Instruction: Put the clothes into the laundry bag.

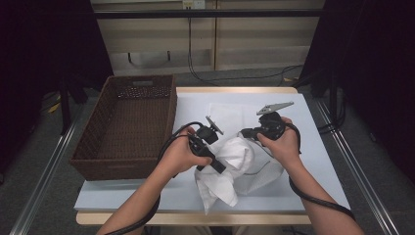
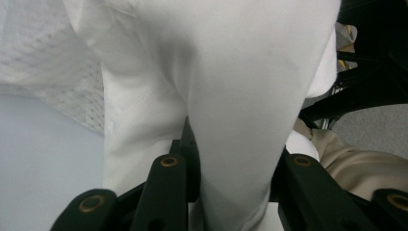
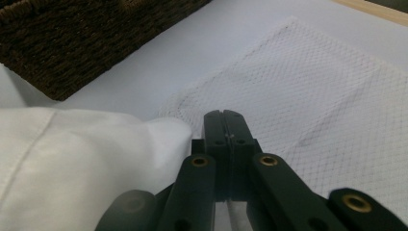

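White cloth (image 2: 240, 96) sits pinched between the jaws of our left gripper (image 1: 215, 164), a thick fold rising between them. Our right gripper (image 1: 244, 133) has its jaws pressed together; whether mesh is caught between them we cannot tell. A mesh bag (image 3: 312, 96) lies flat beyond them. The cloth is bunched at the counter's (image 1: 313, 127) centre toward six o'clock. A wicker basket (image 1: 127, 127) stands at nine o'clock.
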